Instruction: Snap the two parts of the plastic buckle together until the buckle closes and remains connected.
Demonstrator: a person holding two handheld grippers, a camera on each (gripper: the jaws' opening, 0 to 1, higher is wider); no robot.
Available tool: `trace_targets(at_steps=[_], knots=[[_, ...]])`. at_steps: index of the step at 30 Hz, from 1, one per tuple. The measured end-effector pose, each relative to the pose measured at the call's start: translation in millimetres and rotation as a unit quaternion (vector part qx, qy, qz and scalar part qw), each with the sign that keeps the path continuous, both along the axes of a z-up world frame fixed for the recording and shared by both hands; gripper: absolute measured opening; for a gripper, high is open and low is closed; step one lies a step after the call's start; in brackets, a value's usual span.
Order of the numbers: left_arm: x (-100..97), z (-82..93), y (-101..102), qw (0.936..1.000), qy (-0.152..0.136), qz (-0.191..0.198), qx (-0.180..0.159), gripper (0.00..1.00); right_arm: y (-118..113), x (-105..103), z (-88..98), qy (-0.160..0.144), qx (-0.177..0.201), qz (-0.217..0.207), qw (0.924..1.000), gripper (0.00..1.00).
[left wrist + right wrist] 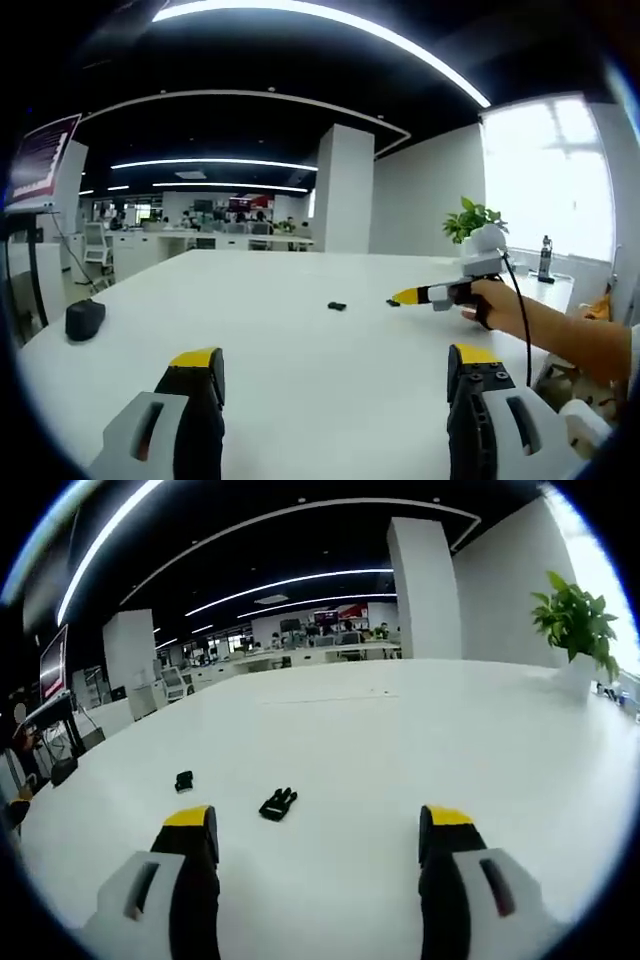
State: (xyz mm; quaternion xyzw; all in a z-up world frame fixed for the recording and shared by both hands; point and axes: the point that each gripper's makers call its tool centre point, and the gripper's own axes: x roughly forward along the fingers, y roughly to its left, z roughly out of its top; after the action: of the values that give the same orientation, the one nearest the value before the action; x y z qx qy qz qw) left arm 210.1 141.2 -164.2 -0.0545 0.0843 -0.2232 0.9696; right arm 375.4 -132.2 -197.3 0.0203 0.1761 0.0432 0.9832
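Two small black buckle parts lie apart on the white table (280, 330). In the right gripper view the pronged part (279, 804) sits just ahead of my jaws, and the smaller socket part (184, 781) lies to its left. In the left gripper view both show as far dark specks, one (337, 306) mid-table and one (393, 302) right at the tip of my right gripper (408, 297), which a hand holds low over the table. My left gripper (333, 368) stands open and holds nothing. My right gripper (318, 828) is open too, with bare table between its jaws.
A black mouse-like object (85, 318) rests near the table's left edge. A potted plant (575, 620) stands at the far right corner. A monitor (40, 160) rises at the left. Office desks and a white pillar (345, 190) lie beyond the table.
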Motion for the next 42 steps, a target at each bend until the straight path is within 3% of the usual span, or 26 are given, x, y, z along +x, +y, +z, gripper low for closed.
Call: trace_targets(at_steps=[15,30,38,42], knots=[[-1.0,-0.5,-1.0,1.0,-0.001,-0.005,-0.002,0.94,3.7,3.4,-10.5,0.027,-0.021,-0.015,0.9993,0.75],[-0.3,-4.2,3.6,1.0,0.004,-0.005,-0.008,0.93,4.0,3.9,-13.0,0.036,-0.06,-0.02,0.9974,0.6],[-2.3,-4.4,2.7,0.9999,0.005,-0.008,-0.011,0.93,12.9,2.1,-10.5,0.039,-0.076,-0.005,0.9963,0.37],[-3.3,-4.1,2.3,0.9999,0.004,-0.009,-0.012,0.92,17.0,1.0,-10.2,0.038,-0.08,0.008,0.9961,0.2]])
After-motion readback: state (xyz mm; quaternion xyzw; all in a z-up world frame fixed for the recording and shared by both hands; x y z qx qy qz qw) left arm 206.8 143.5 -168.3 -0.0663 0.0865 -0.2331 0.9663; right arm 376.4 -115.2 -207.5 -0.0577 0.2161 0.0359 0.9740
